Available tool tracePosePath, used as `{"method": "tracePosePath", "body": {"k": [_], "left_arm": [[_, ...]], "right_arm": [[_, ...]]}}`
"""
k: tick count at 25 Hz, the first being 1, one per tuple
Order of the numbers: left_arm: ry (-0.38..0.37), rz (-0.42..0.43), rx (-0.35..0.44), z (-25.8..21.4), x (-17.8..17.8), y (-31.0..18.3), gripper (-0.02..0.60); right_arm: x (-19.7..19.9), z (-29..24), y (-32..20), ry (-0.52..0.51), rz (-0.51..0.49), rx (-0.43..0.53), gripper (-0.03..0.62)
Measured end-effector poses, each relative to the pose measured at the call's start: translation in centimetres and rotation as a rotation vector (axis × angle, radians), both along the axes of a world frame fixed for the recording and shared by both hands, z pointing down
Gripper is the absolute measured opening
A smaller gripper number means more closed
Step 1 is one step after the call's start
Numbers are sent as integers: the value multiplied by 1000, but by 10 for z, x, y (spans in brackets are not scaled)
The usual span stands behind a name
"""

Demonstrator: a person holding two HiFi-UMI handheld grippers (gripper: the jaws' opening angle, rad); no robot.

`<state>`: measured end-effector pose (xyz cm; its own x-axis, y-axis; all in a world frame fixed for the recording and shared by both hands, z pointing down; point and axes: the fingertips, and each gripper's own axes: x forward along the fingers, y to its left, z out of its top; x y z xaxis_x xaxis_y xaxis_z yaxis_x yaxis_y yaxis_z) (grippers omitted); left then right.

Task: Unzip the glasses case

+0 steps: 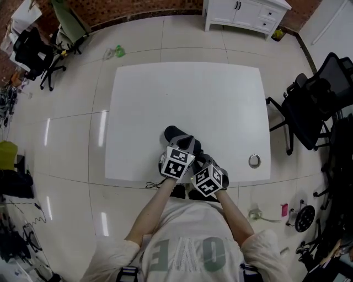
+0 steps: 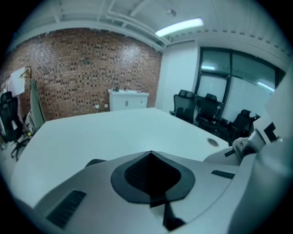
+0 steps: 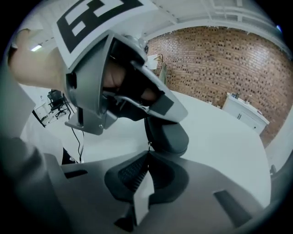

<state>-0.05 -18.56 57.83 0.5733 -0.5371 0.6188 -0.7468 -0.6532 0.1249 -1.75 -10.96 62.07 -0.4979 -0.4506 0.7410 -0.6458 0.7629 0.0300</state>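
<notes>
A dark glasses case (image 1: 174,133) lies near the front edge of the white table (image 1: 187,93). In the right gripper view the case (image 3: 168,133) sits just beyond my right gripper (image 3: 148,150), whose jaws are shut on the small zipper pull (image 3: 149,145) at the case's near end. My left gripper (image 3: 153,106) rests on top of the case from above. In the left gripper view the left gripper (image 2: 150,153) is shut with nothing between its tips, and a sliver of the case (image 2: 94,162) shows under it. From the head view both grippers (image 1: 186,145) (image 1: 199,161) crowd over the case.
A round metal grommet (image 1: 254,161) is set in the table's front right corner. Black office chairs (image 1: 311,110) stand to the right and a white cabinet (image 1: 245,14) at the back. A black cable (image 1: 151,184) hangs at the front edge.
</notes>
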Motion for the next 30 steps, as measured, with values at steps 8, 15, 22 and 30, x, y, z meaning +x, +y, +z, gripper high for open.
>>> {"method": "tracePosePath", "body": {"k": [8, 15, 22, 30], "left_arm": [[40, -28, 25, 2, -3, 3, -8], [65, -23, 17, 2, -2, 5, -8], [71, -19, 7, 3, -2, 4, -8], [121, -42, 30, -2, -8, 3, -8]], "right_arm": [[25, 3, 1, 39, 18, -8, 0], [63, -1, -34, 79, 52, 22, 0], [53, 0, -67, 119, -61, 50, 2], [58, -17, -72, -31, 124, 116, 2]]}}
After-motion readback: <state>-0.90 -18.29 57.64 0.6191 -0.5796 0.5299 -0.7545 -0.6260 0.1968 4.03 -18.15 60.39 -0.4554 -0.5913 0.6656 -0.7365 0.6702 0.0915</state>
